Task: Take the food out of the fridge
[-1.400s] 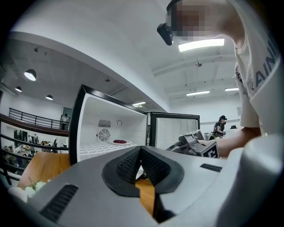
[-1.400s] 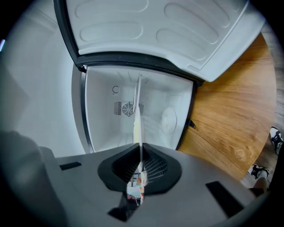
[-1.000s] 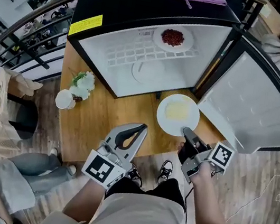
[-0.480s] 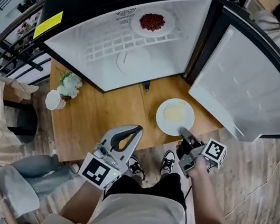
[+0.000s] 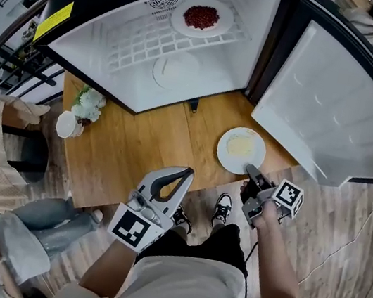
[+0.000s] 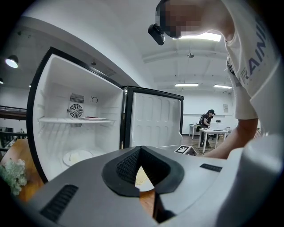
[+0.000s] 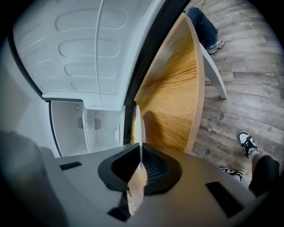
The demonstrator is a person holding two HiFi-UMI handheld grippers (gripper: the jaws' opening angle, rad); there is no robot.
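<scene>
A white plate of pale yellow food [image 5: 241, 149] sits low over the right front part of the wooden table [image 5: 136, 150]. My right gripper [image 5: 250, 172] is shut on its near rim; in the right gripper view the plate [image 7: 138, 128] stands edge-on between the jaws. My left gripper [image 5: 186, 172] is shut and empty at the table's front edge. The open fridge [image 5: 84, 41] holds a plate of red food [image 5: 201, 17] on its wire shelf and a pale plate [image 5: 175, 71] on its floor. Both also show in the left gripper view: the red plate [image 6: 91, 118] and the lower plate [image 6: 77, 156].
The fridge door [image 5: 335, 114] swings open to the right, beside the table. White flowers [image 5: 89, 100] and a white cup [image 5: 68, 125] stand at the table's left end. A seated person's legs [image 5: 52, 221] are at lower left. Other people stand far right.
My right gripper has come down with the yellow-food plate, closer to the tabletop. The left gripper has sunk a little. The head view has tilted, so more of the fridge's inside shows.
</scene>
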